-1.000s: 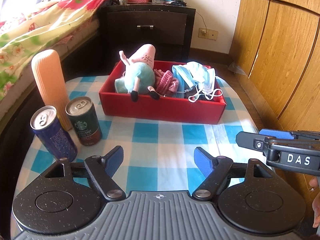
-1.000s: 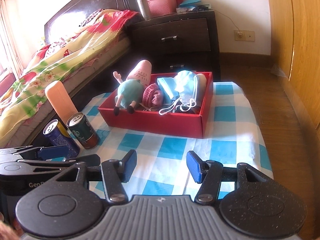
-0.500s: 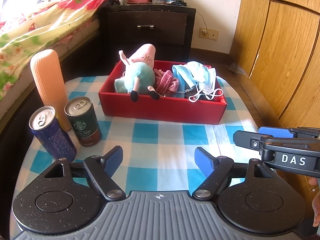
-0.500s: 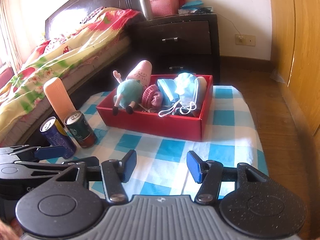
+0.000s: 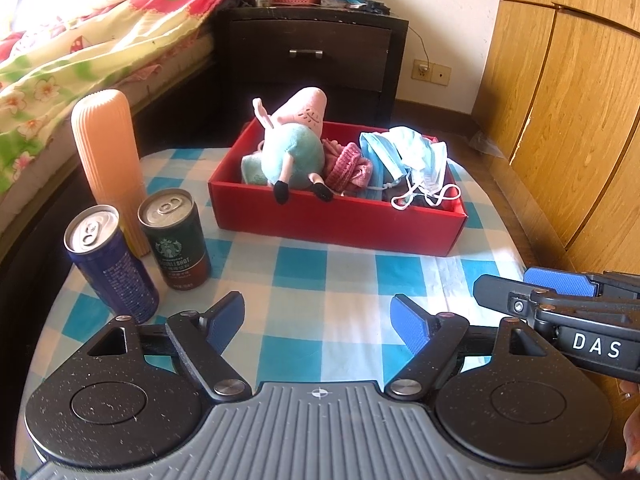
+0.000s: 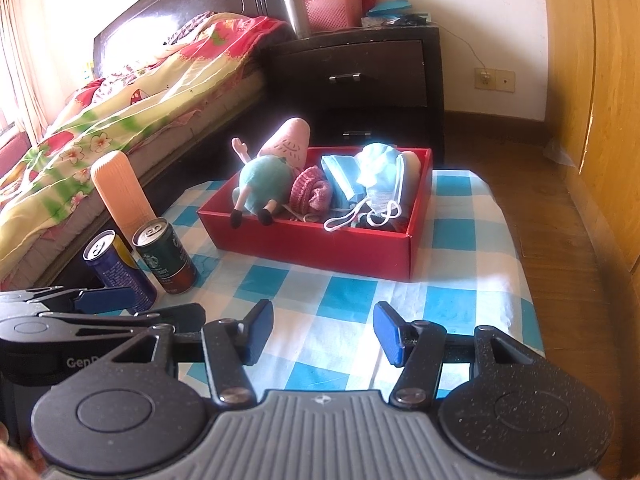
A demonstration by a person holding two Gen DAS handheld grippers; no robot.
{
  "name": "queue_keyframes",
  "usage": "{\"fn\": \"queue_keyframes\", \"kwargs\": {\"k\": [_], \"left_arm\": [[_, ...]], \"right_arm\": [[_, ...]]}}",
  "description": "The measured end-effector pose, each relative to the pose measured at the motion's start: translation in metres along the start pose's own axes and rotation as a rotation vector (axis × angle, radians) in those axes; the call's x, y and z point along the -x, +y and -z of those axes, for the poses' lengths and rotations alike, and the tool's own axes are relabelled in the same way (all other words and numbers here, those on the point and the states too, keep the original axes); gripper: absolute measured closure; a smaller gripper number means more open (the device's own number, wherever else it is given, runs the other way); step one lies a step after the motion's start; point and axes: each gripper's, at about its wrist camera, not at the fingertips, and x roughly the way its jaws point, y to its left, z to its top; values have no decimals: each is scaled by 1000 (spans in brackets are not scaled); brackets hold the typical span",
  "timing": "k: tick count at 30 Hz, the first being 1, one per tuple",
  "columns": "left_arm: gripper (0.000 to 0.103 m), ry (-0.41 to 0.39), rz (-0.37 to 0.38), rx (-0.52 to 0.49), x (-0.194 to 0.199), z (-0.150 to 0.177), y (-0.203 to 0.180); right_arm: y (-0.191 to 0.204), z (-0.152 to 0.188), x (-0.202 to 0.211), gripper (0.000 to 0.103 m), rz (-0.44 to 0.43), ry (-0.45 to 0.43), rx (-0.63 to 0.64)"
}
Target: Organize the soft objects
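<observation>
Hovering side by side over the near edge of a table (image 5: 320, 280) under a blue-and-white checked cloth, left tongs (image 5: 318, 322) spread wide with nothing between the blue pads, right tongs (image 6: 323, 330) also parted and empty. Seen from the left, right tongs (image 5: 560, 296) reaching in from the right border; seen from the right, left tongs (image 6: 100, 300) low at the left border. Resting farther back on the cloth, a red box (image 5: 340, 220), long side across the view, nothing between it and either pair of tongs. Packed inside from left to right: a plush toy (image 5: 296, 148) in a teal dress, long axis running away from the cameras, pink snout tilted up over the far wall, black feet hanging over the near wall; a pink knitted piece (image 5: 348, 168) just beside it; a heap of blue face masks (image 5: 404, 152), white ear loops trailing onto the near rim. Standing upright at the left edge of the table, well apart from the box: a ribbed peach bottle (image 5: 108, 160), a green coffee can (image 5: 174, 236) and a blue can (image 5: 110, 264), clustered close together. Behind, a bed (image 5: 80, 48) with a floral quilt, a dark nightstand (image 5: 312, 48) and wooden wardrobe doors (image 5: 568, 80).
</observation>
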Motion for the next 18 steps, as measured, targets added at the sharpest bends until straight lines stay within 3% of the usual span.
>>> {"fn": "queue_keyframes", "kwargs": {"k": [18], "left_arm": [[24,0,-6,24,-3,-1,-5]], "right_arm": [[-1,-3,1,70,-9,-27,-43]]}}
